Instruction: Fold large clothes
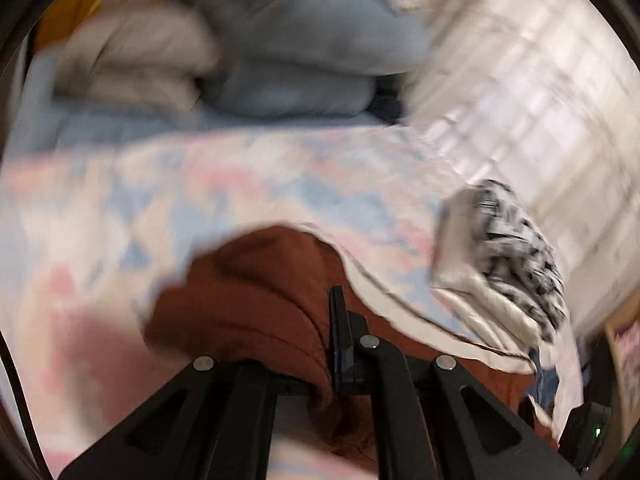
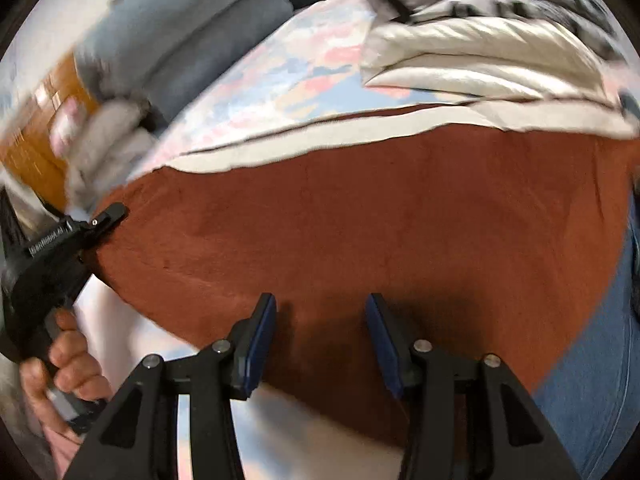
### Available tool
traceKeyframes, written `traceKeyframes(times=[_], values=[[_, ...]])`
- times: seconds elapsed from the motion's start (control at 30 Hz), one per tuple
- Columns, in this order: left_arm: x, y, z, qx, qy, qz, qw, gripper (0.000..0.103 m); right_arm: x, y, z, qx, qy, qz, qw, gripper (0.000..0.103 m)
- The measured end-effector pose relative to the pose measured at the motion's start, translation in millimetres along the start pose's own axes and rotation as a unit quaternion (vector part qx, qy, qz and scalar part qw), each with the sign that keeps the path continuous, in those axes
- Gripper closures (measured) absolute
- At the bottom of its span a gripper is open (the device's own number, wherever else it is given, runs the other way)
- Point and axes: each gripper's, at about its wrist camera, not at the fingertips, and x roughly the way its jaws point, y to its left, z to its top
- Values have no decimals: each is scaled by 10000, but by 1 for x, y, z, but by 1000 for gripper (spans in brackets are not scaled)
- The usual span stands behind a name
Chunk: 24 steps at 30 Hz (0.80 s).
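Observation:
A rust-brown garment [image 2: 360, 220] with a white band along its far edge lies spread on a pastel patterned bedsheet [image 2: 304, 64]. My left gripper [image 1: 339, 320] is shut on a bunched fold of this brown garment [image 1: 248, 300], which drapes over its left finger. The right wrist view shows that same left gripper [image 2: 114, 214] pinching the garment's left edge, with a hand [image 2: 68, 364] on its handle. My right gripper [image 2: 320, 336] hovers open over the near part of the brown cloth, with nothing pinched between its blue pads.
A black-and-white patterned cloth over cream fabric [image 2: 480, 40] lies past the garment's far edge. Folded grey-blue clothes [image 1: 300, 40] and a beige pile [image 1: 132, 60] sit at the back of the bed. Blue denim [image 2: 592, 360] lies at the right. The left wrist view is blurred.

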Motion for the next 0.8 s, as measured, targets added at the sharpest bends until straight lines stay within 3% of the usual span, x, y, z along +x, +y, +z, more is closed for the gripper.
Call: traceKeyframes(times=[0.13,0.27,0.37,0.47,0.53,0.57,0.63,0.67,0.7,0.8], values=[[-49,-89,15,915,-240,-252,9952,100,-65,-24,-13,205,-579,-24,9981,56],[-85,-195,6,1733,-425,-695,9815,100,-140,-71,-33,508,-1174,-350,9912,56],[-98,-273,-21,2243,-415,-1104,9673,100,-191,-113,-52,864,-1572,-684,9814,56],[-93,-344,-70,2642,-86,-1464,9533,100,-232,-157,-73,1226,-1903,-1040,9685,56],[-83,-374,-106,2890,138,-1491,9455,96,-252,-186,-88,1449,-2030,-1233,9605,56],[-75,-389,-128,3036,317,-1489,9406,91,-260,-198,-96,1545,-2063,-1319,9571,56],[-58,-410,-172,3251,801,-1531,9298,69,-271,-220,-108,1733,-2056,-1459,9520,56],[-46,-418,-198,3351,1126,-1549,9225,49,-274,-230,-115,1829,-2032,-1500,9501,56],[-38,-421,-214,3407,1316,-1531,9182,39,-277,-242,-123,1939,-2002,-1516,9483,56],[-20,-417,-259,3527,1832,-1366,9074,38,-282,-261,-136,2082,-1921,-1582,9459,56]])
